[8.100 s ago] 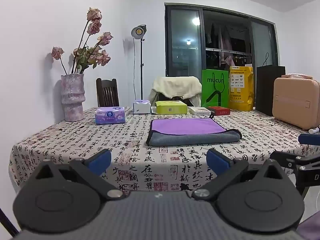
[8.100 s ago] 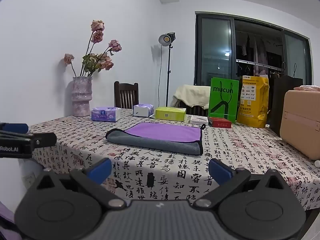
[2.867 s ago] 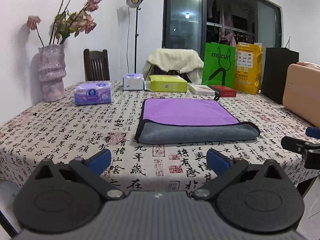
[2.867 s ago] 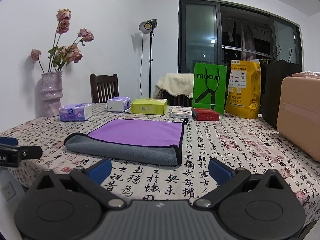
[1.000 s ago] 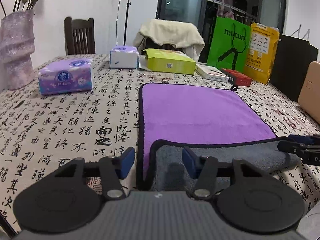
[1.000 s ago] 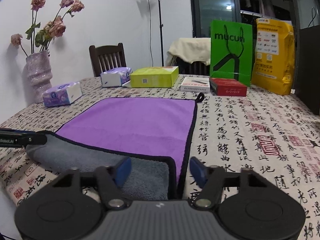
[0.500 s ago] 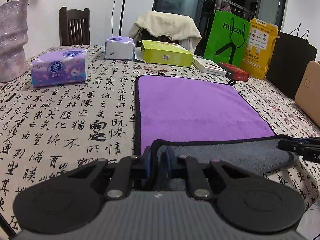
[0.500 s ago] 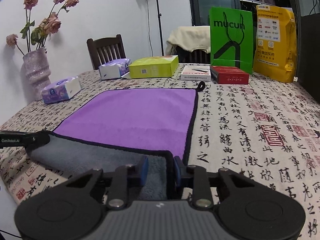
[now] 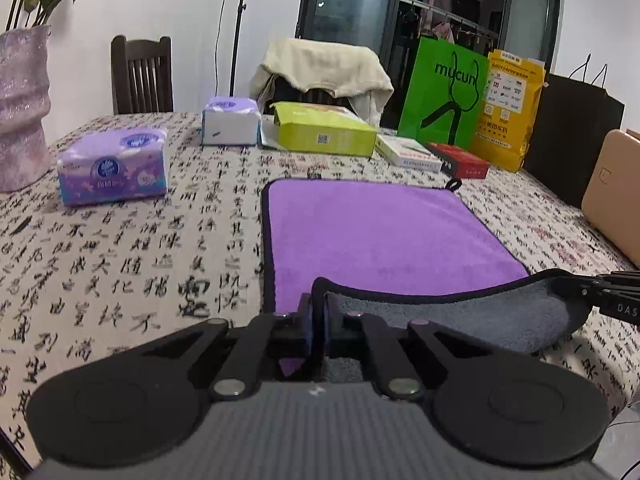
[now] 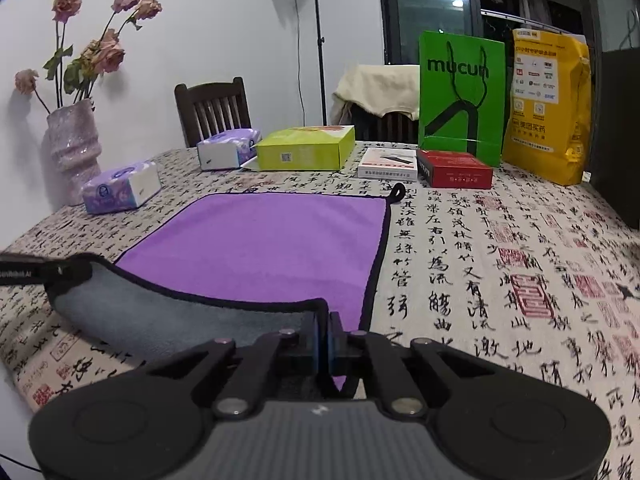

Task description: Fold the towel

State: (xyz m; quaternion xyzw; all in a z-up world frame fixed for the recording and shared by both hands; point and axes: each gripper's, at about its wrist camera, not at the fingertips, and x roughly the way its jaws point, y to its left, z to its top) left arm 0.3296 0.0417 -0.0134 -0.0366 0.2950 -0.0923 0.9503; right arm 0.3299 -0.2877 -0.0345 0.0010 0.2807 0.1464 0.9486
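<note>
**Both Grippers Pinch Towel's Near Corners**

Patterned cloth covers the table, where the purple towel lies flat. Left gripper and right gripper each pinch a near corner, lifting the grey underside off the table between them.

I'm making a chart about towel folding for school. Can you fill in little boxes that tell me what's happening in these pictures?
towel: purple on top, grey underneath, lying on the table
near edge: lifted, grey side showing
left gripper: shut on the towel's near left corner
right gripper: shut on the towel's near right corner
table: patterned cloth with black writing
behind the towel: tissue packs, a green box, a green bag
</note>
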